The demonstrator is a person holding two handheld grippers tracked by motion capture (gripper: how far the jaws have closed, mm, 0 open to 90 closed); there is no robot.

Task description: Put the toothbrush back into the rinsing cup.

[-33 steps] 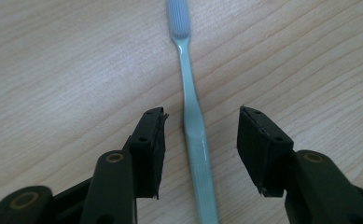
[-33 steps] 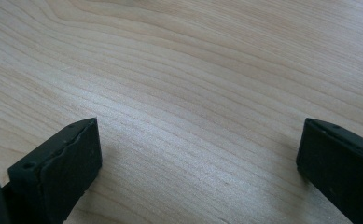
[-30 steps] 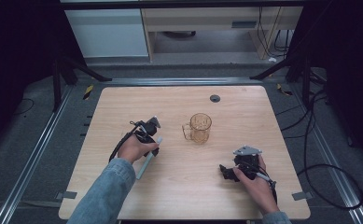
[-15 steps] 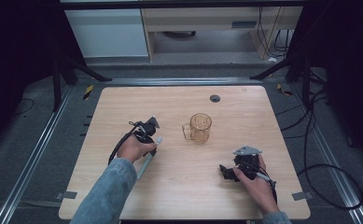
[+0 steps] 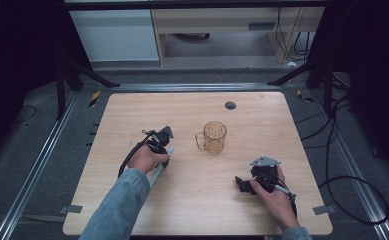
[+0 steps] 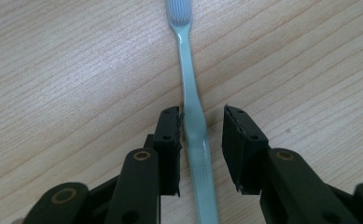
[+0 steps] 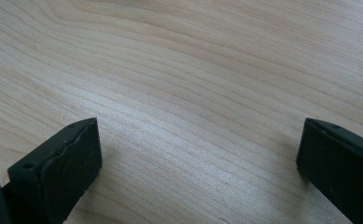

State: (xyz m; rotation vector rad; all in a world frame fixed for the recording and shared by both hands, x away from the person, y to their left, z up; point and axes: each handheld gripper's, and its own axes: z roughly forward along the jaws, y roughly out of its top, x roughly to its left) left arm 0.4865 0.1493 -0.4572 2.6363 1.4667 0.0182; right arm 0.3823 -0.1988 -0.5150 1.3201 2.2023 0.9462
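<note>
Left hand-held gripper point(image 6: 201, 149) has just been closing around the toothbrush point(image 6: 194, 126), which lies flat on the bench point(image 5: 132, 115); one pad touches, grip incomplete. Lift remains. Right hand-held gripper point(image 7: 198, 163) spread, idle.

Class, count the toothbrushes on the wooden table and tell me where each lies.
1. The toothbrush lies flat on the table, left of the glass mug, its handle between the left gripper jaws.

One toothbrush point(image 6: 194, 126), one glass mug point(image 5: 213, 137), two tongs, one table point(image 5: 132, 115).
</note>
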